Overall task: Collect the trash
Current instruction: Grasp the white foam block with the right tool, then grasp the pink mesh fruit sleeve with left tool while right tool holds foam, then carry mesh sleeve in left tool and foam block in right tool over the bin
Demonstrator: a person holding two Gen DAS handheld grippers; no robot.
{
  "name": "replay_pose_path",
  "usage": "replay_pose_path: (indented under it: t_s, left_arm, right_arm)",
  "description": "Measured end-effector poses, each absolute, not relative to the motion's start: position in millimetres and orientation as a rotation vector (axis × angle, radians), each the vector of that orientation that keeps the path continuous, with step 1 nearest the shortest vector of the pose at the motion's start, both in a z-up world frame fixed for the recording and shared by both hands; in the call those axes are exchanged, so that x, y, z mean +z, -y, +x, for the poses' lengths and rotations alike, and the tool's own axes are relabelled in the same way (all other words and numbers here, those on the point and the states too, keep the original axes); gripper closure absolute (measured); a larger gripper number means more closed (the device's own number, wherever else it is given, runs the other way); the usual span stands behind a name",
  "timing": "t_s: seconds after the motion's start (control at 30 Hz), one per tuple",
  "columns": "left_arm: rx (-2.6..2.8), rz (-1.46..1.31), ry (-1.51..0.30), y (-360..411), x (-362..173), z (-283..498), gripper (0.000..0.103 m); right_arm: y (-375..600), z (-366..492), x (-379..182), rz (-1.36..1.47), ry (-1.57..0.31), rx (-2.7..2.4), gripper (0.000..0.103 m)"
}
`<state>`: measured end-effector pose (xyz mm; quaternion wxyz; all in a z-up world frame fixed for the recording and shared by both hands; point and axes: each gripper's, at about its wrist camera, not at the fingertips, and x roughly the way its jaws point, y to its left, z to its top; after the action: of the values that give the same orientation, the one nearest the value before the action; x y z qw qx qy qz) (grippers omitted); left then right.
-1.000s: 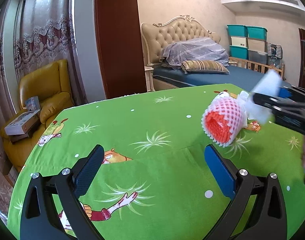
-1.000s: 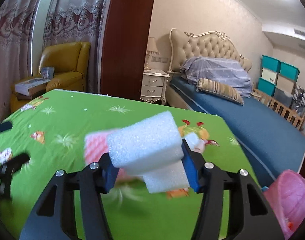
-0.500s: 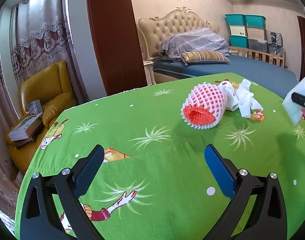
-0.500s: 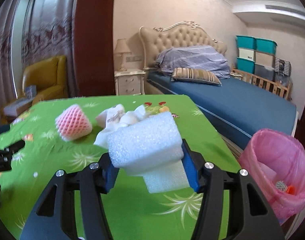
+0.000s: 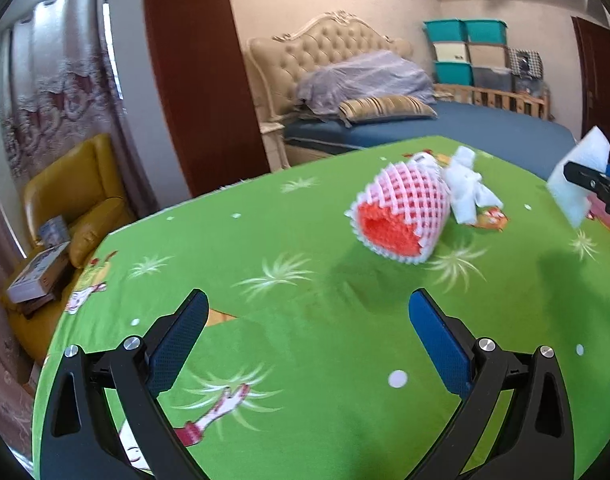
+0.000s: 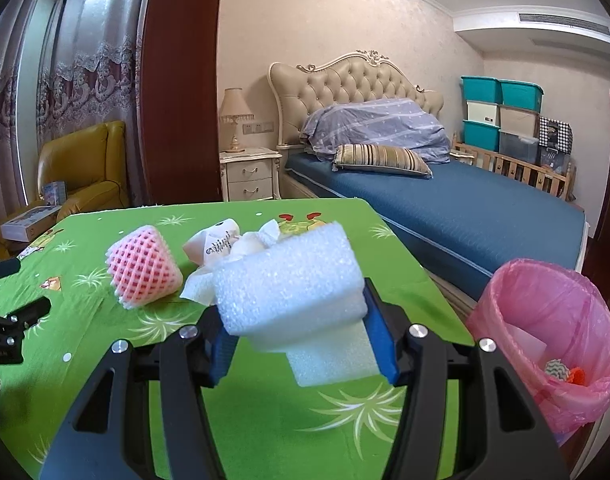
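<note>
Gripping a white foam block [image 6: 293,300], the right tongs [image 6: 301,344] hang above the green desk [image 6: 245,420], with the pink-lined bin [image 6: 553,320] just off the desk's right edge. That bin already holds a few scraps, so collecting is partly done. The left tongs [image 5: 305,332] stand wide apart and hold nothing. Left on the desk are a pink foam fruit net [image 5: 401,216] and crumpled white paper [image 5: 467,192] touching it. The foam most likely goes in next.

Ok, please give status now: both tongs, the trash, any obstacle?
Left tongs open, empty. Right tongs shut on white foam block. Pink-lined bin ahead right, path clear. Foam net and crumpled paper remain on table.
</note>
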<state>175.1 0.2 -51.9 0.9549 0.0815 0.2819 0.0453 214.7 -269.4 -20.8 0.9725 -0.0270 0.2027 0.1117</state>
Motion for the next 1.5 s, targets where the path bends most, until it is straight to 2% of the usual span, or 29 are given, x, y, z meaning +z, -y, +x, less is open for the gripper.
replay_pose_path:
  t_s: [0.17,0.7,0.73,0.77,0.8,0.83,0.9,1.07,1.3,1.5]
  left_arm:
    - [0.014,0.111,-0.615,7,-51,199,0.006]
    - [-0.116,0.312,-0.718,64,-60,312,0.007]
    - [-0.130,0.304,-0.725,64,-61,312,0.010]
    - [-0.155,0.281,-0.729,64,-62,310,0.027]
    - [-0.171,0.261,-0.737,64,-64,309,0.040]
    - [-0.175,0.241,-0.738,64,-65,305,0.042]
    - [-0.165,0.234,-0.707,66,-64,294,0.055]
    - [-0.153,0.128,-0.672,57,-55,258,0.058]
    - [-0.041,0.125,-0.604,57,-55,196,0.058]
    - [0.018,0.111,-0.549,48,-48,180,0.057]
  right_arm:
    - [268,214,-22,-0.057,-0.407,0.227,0.048]
    - [269,213,-24,-0.058,-0.406,0.232,0.048]
    - [269,213,-24,-0.058,-0.406,0.233,0.048]
    - [269,213,-24,-0.057,-0.406,0.234,0.048]
    - [269,213,-24,-0.056,-0.405,0.235,0.048]
    - [269,213,-24,-0.055,-0.405,0.236,0.048]
    - [269,213,-23,-0.056,-0.407,0.237,0.048]
    - [270,212,-23,-0.058,-0.404,0.237,0.048]
    - [271,214,-23,-0.060,-0.411,0.239,0.048]
    - [271,216,-21,-0.065,-0.419,0.235,0.048]
